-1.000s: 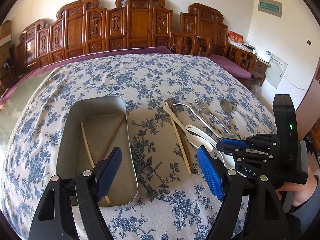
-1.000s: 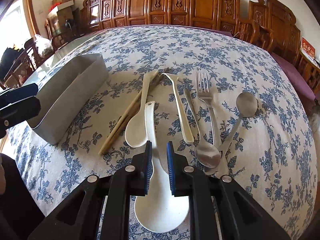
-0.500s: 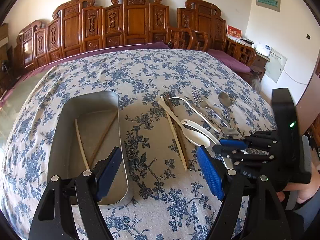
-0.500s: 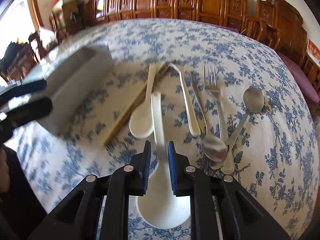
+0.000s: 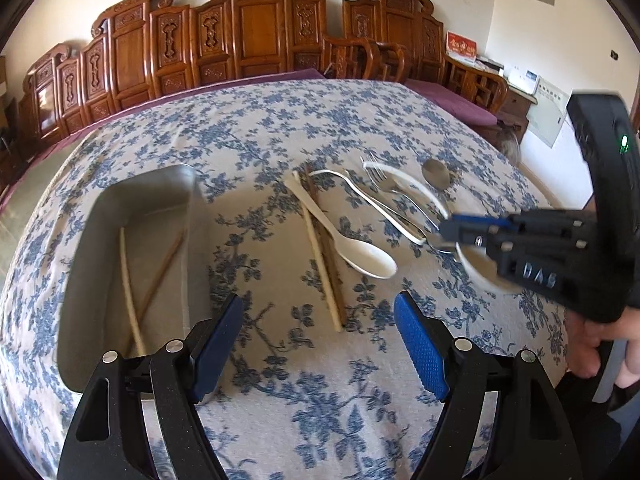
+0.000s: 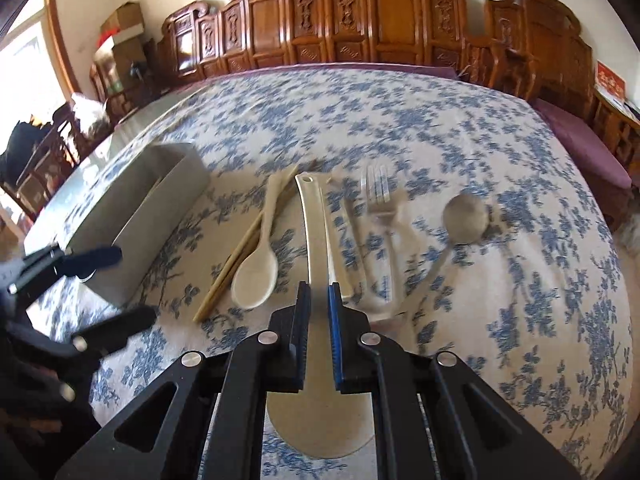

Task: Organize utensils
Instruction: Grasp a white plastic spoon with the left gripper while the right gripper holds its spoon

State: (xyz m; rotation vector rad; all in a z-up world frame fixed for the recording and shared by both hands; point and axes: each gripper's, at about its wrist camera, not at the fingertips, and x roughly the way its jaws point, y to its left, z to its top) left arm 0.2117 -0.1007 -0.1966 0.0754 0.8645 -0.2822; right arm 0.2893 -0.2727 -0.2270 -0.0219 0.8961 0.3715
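My right gripper (image 6: 319, 292) has its jaws closing tight, the pads pressing on the handle of a white rice paddle (image 6: 316, 232), which hangs just above the cloth. In the left wrist view that gripper (image 5: 444, 228) holds the paddle (image 5: 476, 268) at the right. My left gripper (image 5: 318, 300) is open and empty over bare cloth, between a metal tray (image 5: 80, 260) and two chopsticks (image 5: 324, 272) on the table. Two other chopsticks (image 5: 128, 280) lie in the tray. A beige spoon (image 5: 360, 256), a fork (image 5: 384, 182) and a metal spoon (image 5: 436, 172) lie on the cloth.
The round table wears a blue-flowered cloth (image 5: 280, 128). Carved wooden chairs (image 5: 260, 24) line the far wall. In the right wrist view the tray (image 6: 152, 216) sits left, with the left gripper (image 6: 136, 284) near its front end. A person's hand (image 5: 592, 348) holds the right gripper.
The right gripper has pinched tighter on the rice paddle and lifted it off the cloth. The left gripper, still open, has drifted right and lower, away from the tray.
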